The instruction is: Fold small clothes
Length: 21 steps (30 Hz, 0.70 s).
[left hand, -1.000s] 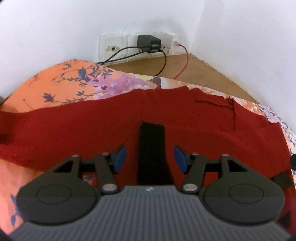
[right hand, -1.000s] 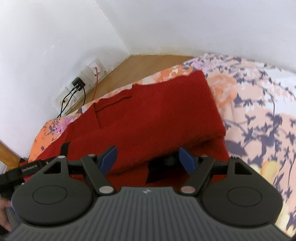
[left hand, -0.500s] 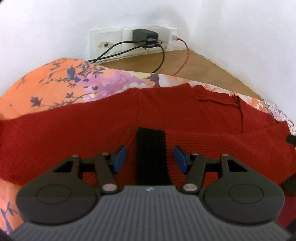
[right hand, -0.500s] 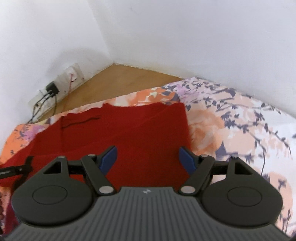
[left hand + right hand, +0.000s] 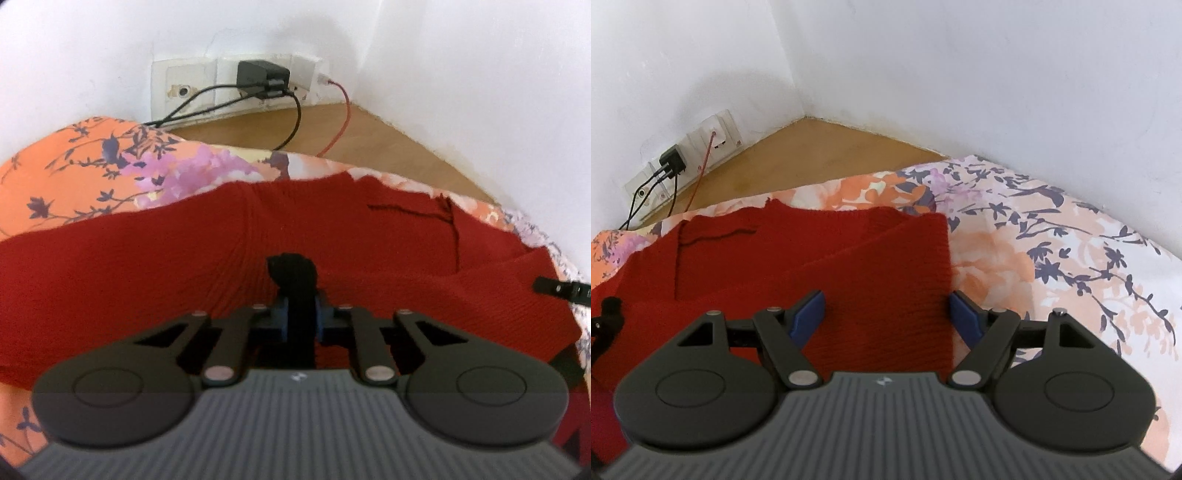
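Home bedroom: floral bedsheet (image 5: pixel 1052 251) covered a bed pushed into a white-walled corner, wall sockets (image 5: pixel 236 86) with charger (image 5: pixel 260 75) near the bed's far edge.

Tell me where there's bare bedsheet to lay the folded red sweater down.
Bare floral bedsheet lies right of the red sweater, bordered by the white wall. A smaller orange patch sits beyond the sweater's far edge, near the wall sockets. The middle is covered by the sweater.

1. Your sweater (image 5: pixel 184 273) lies on the bedsheet (image 5: pixel 74 173).
2. Behind the sweater, wooden floor (image 5: pixel 369 136), then the wall sockets (image 5: pixel 229 85).
3. On the sweater's near edge sits the cuff band (image 5: pixel 295 280), in your left gripper (image 5: pixel 300 320).
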Tool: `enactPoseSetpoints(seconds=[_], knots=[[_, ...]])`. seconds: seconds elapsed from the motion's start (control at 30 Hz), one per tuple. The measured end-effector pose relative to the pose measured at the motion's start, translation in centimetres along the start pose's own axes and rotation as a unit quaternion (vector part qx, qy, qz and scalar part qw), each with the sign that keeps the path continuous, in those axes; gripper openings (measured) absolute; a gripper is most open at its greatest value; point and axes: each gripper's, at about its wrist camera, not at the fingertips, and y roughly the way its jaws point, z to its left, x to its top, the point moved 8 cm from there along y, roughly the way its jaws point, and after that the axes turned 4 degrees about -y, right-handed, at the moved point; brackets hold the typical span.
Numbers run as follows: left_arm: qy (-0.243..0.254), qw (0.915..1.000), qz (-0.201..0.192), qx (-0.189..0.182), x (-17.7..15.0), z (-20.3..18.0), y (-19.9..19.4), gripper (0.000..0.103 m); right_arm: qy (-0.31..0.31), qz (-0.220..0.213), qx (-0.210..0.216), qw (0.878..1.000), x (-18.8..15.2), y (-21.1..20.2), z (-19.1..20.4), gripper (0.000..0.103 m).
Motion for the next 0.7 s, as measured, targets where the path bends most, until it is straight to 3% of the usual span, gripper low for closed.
enactPoseSetpoints(seconds=[0.1,0.2,0.27,0.37,0.47,0.53,0.63,0.7], knots=[[0.005,0.9997,-0.024,-0.002,0.7,-0.6,-0.9,0.013,0.010,-0.013,0.016,1.000,-0.1,-0.2,-0.2,0.071],[0.001,0.9990,-0.045,-0.009,1.9,-1.3,-1.7,0.013,0.016,-0.029,0.016,0.999,0.0,-0.8,-0.7,0.044],[0.002,0.9977,-0.066,-0.015,3.1,-1.9,-2.4,0.013,0.023,-0.047,0.019,0.998,0.2,-1.4,-0.9,0.017],[0.010,0.9945,-0.100,-0.029,4.8,-3.1,-3.2,0.013,0.049,-0.095,0.021,0.994,0.7,-2.6,-1.3,0.015],[0.024,0.9963,-0.081,-0.016,5.5,-3.6,-1.0,0.013,0.084,-0.140,0.015,0.987,0.9,-3.4,-2.1,0.014],[0.030,0.9982,-0.053,-0.001,5.1,-3.2,1.4,0.013,0.094,-0.135,0.001,0.986,0.7,-2.8,-2.6,0.014],[0.027,0.9994,-0.007,0.021,3.9,-2.1,4.6,0.014,0.088,-0.095,-0.011,0.992,0.2,-0.9,-2.9,0.016],[0.020,0.9992,0.006,0.035,3.2,-1.5,5.8,0.019,0.086,-0.086,-0.022,0.992,0.0,-0.5,-3.0,0.017]])
